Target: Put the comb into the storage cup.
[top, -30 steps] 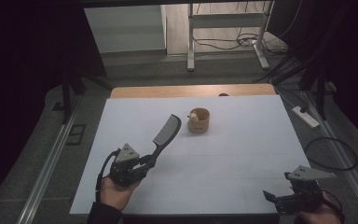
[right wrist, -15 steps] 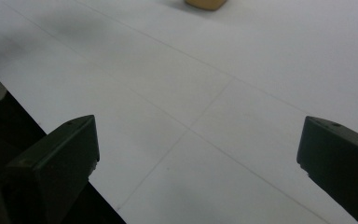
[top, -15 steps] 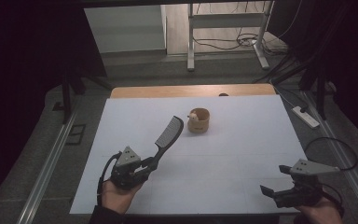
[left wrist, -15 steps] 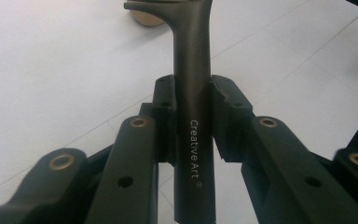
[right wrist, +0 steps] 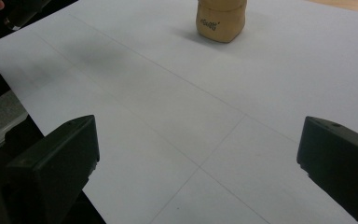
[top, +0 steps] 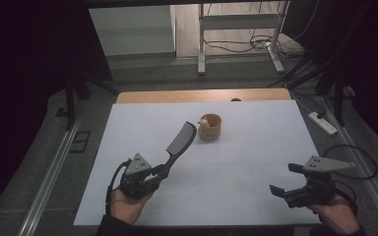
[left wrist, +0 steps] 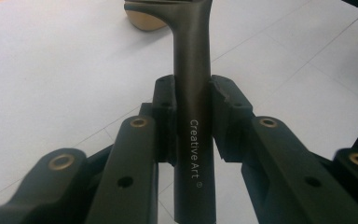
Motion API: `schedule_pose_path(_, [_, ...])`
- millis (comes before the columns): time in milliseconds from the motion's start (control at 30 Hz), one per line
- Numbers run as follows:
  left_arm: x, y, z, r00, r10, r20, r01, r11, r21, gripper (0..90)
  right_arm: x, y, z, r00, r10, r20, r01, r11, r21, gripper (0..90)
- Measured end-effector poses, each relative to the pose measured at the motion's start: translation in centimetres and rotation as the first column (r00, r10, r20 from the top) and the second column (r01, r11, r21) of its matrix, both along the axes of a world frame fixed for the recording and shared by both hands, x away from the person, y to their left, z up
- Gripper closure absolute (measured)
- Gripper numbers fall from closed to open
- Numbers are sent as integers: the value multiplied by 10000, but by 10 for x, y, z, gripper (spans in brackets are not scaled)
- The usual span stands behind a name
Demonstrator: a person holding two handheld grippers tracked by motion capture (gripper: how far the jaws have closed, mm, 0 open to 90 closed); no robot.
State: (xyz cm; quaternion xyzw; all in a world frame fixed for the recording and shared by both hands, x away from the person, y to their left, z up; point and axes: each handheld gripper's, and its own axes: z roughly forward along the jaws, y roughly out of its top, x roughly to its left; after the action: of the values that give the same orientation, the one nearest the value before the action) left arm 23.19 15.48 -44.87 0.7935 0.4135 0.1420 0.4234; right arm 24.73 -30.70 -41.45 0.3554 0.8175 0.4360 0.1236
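My left gripper is shut on the handle of a dark grey hairbrush, which points up and away toward a small tan cup at the table's middle back. In the left gripper view the brush handle, marked "Creative Art", runs straight up between the jaws that clamp it, with the tan cup just behind the brush head. My right gripper stands open near the front right corner with nothing between its jaws. The right gripper view looks across bare table at the tan cup.
The white table top has a wooden strip along its far edge. A power strip and cables lie on the floor to the right. A metal frame stands beyond the table.
My left gripper has drifted slightly toward the front with the brush still held. My right gripper has shifted a little left and up at the front right corner.
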Motion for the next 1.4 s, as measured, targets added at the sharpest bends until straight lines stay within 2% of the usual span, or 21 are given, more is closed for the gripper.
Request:
schedule_pose_path(400, [1, -5, 1, 9999, -16, 171, 18, 9999, -112, 723, 12, 12, 1, 9997, 84, -236, -80, 9998, 172, 0])
schedule_pose_path(800, [3, -9, 0, 9997, -67, 252, 71, 9998, -161, 723, 24, 31, 1, 9963, 566, -650, -511, 9952, 832, 0])
schedule_pose_path(933, [4, -10, 0, 9996, -51, 262, 58, 9997, -255, 723, 28, 36, 2, 9954, 643, -709, -587, 9951, 790, 0])
schedule_pose_path(1133, [5, -13, -1, 9995, -92, 286, 103, 9992, -376, 723, 35, 46, 3, 9942, 768, -748, -693, 9927, 983, 0])
schedule_pose_path(1400, [6, -20, -3, 9992, -182, 366, 197, 9989, -417, 723, 42, 60, 4, 9920, 1035, -716, -971, 9914, 882, 0])
